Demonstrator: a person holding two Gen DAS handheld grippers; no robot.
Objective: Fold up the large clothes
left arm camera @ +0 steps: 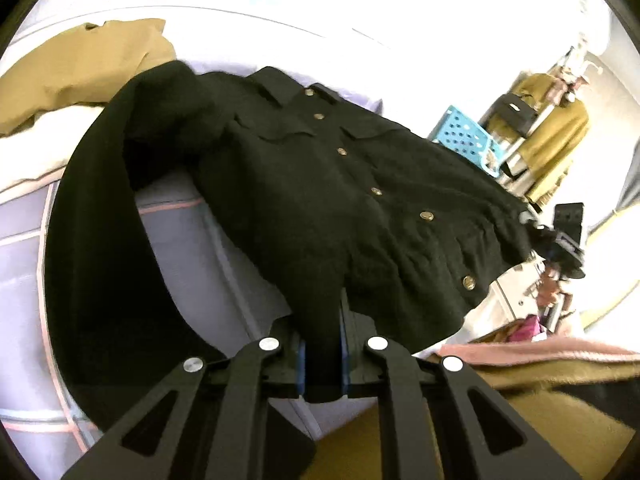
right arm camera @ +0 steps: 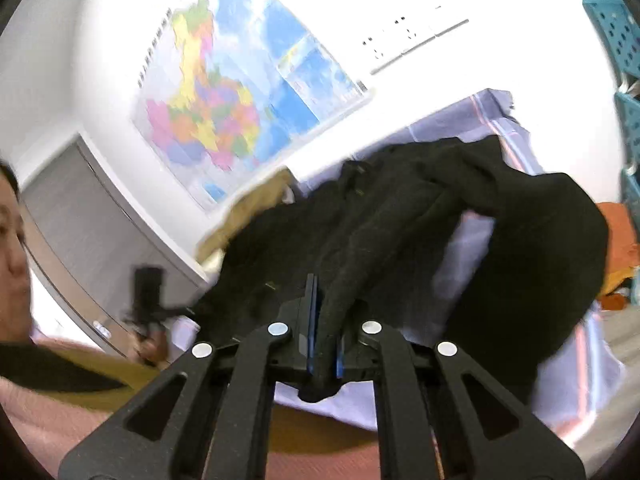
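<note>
Black and thick-napped, the jacket (left arm camera: 320, 184) lies front up across a lilac bedsheet (left arm camera: 188, 240) crossed by thin pink lines. In the left wrist view its long axis runs from the collar, far and up-left, down to the hem at the near right; the row of brass-coloured buttons (left arm camera: 375, 190) follows that same diagonal. Two flapped chest pockets sit either side of the placket below the collar. One sleeve sweeps out from the shoulder and curves down the left side in a broad dark arc, leaving a patch of sheet bare between it and the body.

The left gripper (left arm camera: 323, 356) is closed tight on a fold of the hem, the cloth pinched between its blue-edged pads. The right gripper (right arm camera: 325, 344) is likewise clamped on a bunched strip of the same dark fabric (a tuft pokes out below the pads), and from there the jacket (right arm camera: 400, 216) rises in ridges away from the camera, a sleeve looping round on the right over the sheet (right arm camera: 464, 264).

A tan garment (left arm camera: 84, 68) lies heaped beyond the collar. A blue perforated basket (left arm camera: 464, 136) stands past the bed, and a coloured wall map (right arm camera: 224, 108) hangs behind.
</note>
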